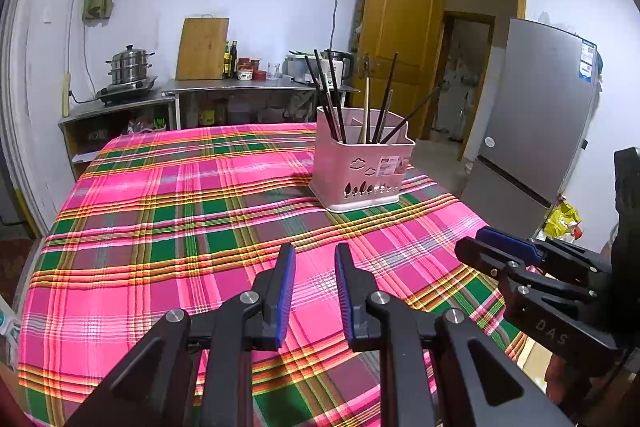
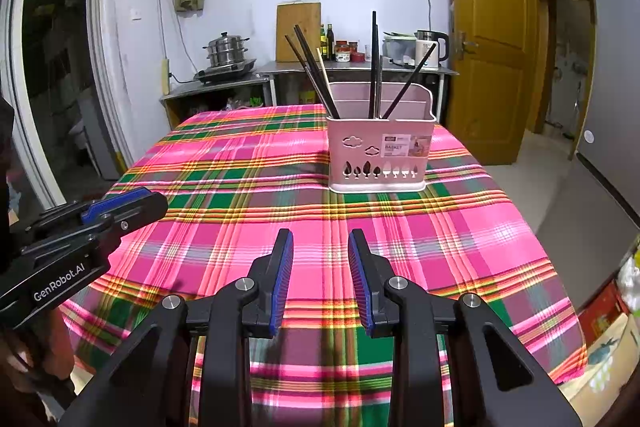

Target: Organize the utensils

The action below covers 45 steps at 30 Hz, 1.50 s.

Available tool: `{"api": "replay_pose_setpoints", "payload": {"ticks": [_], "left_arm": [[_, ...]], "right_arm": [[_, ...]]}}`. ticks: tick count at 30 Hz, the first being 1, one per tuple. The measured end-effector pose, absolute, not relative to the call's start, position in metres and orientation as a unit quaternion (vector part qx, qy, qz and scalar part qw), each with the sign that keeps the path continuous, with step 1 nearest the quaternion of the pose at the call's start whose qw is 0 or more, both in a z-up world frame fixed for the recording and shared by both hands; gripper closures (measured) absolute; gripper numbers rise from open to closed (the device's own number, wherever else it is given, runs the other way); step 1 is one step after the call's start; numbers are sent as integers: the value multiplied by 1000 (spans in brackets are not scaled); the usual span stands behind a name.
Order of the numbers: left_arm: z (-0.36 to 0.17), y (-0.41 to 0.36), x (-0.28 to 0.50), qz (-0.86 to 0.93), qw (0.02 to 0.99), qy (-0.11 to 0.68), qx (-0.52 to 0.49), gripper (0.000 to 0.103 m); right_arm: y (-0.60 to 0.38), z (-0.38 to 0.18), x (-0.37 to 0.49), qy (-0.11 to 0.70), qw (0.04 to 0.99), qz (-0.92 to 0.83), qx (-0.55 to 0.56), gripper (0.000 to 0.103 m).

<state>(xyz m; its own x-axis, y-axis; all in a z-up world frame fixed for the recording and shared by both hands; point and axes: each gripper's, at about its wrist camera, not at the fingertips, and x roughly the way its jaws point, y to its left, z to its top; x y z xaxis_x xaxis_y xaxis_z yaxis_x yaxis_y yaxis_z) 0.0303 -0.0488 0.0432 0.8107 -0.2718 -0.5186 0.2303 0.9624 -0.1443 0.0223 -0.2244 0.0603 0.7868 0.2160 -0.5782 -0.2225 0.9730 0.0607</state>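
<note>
A pink utensil basket [image 1: 360,167] [image 2: 380,155] stands upright on the plaid tablecloth [image 1: 180,227] [image 2: 240,187], toward the far right of the table. Several dark chopsticks [image 1: 332,99] [image 2: 312,75] and a pale wooden one lean inside its compartments. My left gripper [image 1: 315,251] hovers over the near part of the cloth, open, with nothing between its blue pads. My right gripper [image 2: 320,239] is likewise open and empty, well short of the basket. Each gripper shows in the other's view: the right gripper [image 1: 476,247] at the right edge, the left gripper [image 2: 150,203] at the left edge.
Behind the table runs a steel counter [image 1: 240,85] with a steamer pot [image 1: 128,65], a cutting board [image 1: 202,49], bottles and a kettle [image 2: 430,47]. A grey fridge [image 1: 532,115] stands to the right, next to an open wooden door [image 2: 488,47].
</note>
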Motion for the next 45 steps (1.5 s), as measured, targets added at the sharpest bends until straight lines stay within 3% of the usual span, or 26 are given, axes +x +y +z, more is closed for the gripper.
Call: {"api": "replay_pose_setpoints", "payload": {"ticks": [45], "left_arm": [[44, -52, 30, -139, 950, 277, -40, 83]], "right_arm": [[-226, 57, 24, 308, 944, 116, -4, 74]]}}
